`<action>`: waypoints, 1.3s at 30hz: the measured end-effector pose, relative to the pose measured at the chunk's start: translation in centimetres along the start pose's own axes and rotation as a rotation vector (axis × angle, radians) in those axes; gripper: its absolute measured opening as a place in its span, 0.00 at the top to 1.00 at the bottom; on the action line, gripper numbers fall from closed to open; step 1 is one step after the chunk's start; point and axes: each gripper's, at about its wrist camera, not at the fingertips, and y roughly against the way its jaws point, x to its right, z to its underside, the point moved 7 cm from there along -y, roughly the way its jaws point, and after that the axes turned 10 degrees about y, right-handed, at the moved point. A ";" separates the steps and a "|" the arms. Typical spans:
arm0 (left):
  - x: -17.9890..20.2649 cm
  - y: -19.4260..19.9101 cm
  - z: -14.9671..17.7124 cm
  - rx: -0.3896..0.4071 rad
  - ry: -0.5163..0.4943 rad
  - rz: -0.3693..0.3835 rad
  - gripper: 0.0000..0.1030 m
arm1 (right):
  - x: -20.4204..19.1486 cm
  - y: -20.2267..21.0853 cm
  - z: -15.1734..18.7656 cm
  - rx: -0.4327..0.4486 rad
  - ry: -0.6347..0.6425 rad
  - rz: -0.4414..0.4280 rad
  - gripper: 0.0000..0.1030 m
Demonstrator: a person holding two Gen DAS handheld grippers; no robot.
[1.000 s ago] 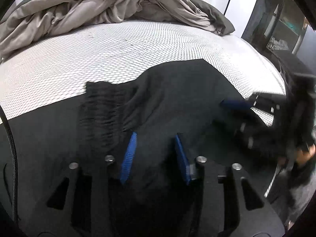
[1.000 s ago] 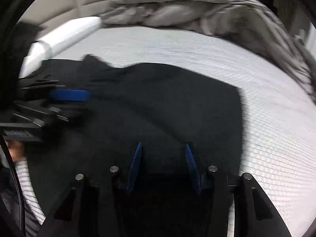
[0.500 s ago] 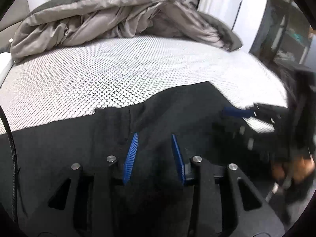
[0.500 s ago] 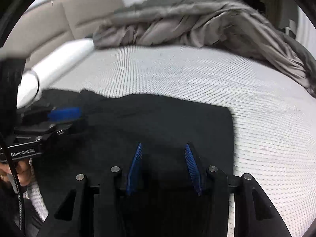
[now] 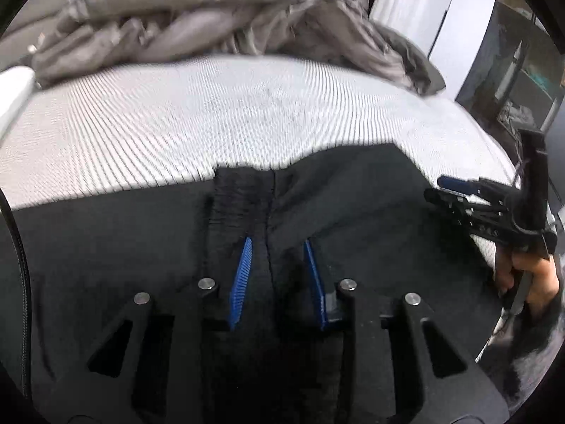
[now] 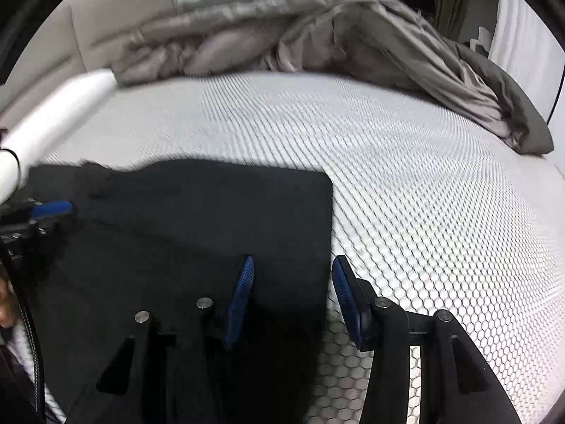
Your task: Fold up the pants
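While the black pants (image 5: 353, 190) lie spread on the bed's white mesh mattress (image 6: 423, 183), on the side away from the rumpled grey duvet (image 6: 317, 35), both grippers hang over the cloth on the side furthest from the duvet.

The left gripper (image 5: 277, 275) sits over the ribbed waistband (image 5: 240, 198). Its jaws are closing with a raised seam of fabric between them, though I cannot tell whether the pads press it yet.

The right gripper (image 6: 291, 296) straddles the pants' straight side edge (image 6: 330, 229), which runs toward the duvet. Its jaws are parted, one pad over cloth and one over bare mattress, holding nothing.

By my judgement, the fold turns on that edge, and the right gripper is nearer to it.
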 end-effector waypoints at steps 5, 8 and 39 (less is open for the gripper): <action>1.8 -1.0 -2.7 0.035 -0.007 -0.005 0.71 | -4.9 -1.6 -4.2 0.040 0.022 -0.090 0.54; 0.9 -4.7 -2.4 -0.026 -0.022 -0.115 0.71 | -7.2 -3.9 -4.1 -0.023 0.092 -0.085 0.54; -2.8 0.6 2.8 -0.038 0.112 -0.037 0.50 | 5.8 -0.1 1.2 0.061 -0.276 -0.365 0.92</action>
